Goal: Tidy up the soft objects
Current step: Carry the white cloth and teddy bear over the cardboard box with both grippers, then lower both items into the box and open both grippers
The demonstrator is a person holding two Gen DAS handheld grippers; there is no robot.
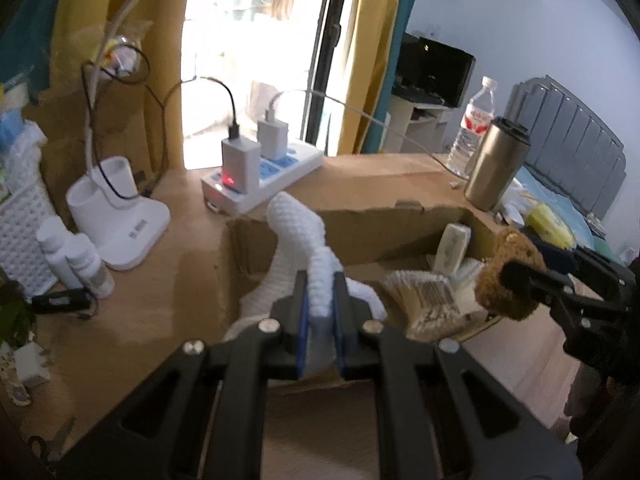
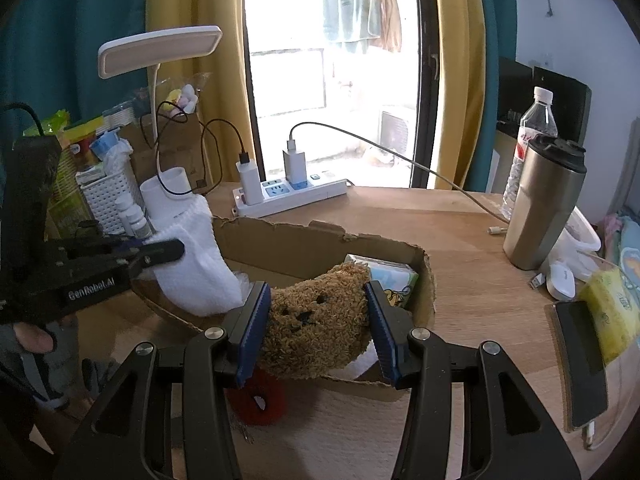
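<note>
My left gripper [image 1: 320, 300] is shut on a white knitted sock [image 1: 296, 232], which hangs over the left end of an open cardboard box [image 1: 360, 216]. From the right wrist view the same sock [image 2: 200, 264] droops from the left gripper [image 2: 164, 254] into the box [image 2: 304, 240]. My right gripper [image 2: 316, 320] is shut on a brown plush bear [image 2: 316, 320], held over the box's near side. In the left wrist view the bear [image 1: 508, 276] and right gripper [image 1: 520, 276] sit at the box's right end. A red knitted ring [image 2: 256, 400] lies beneath the bear.
Cotton swabs [image 1: 424, 300] and a tissue pack [image 2: 394, 280] lie in the box. On the wooden desk [image 2: 460, 240] stand a power strip [image 2: 288, 196] with chargers, a steel tumbler [image 2: 544, 208], a water bottle [image 2: 532, 136], a white lamp [image 2: 160, 52], small bottles [image 1: 76, 260] and a phone [image 2: 580, 364].
</note>
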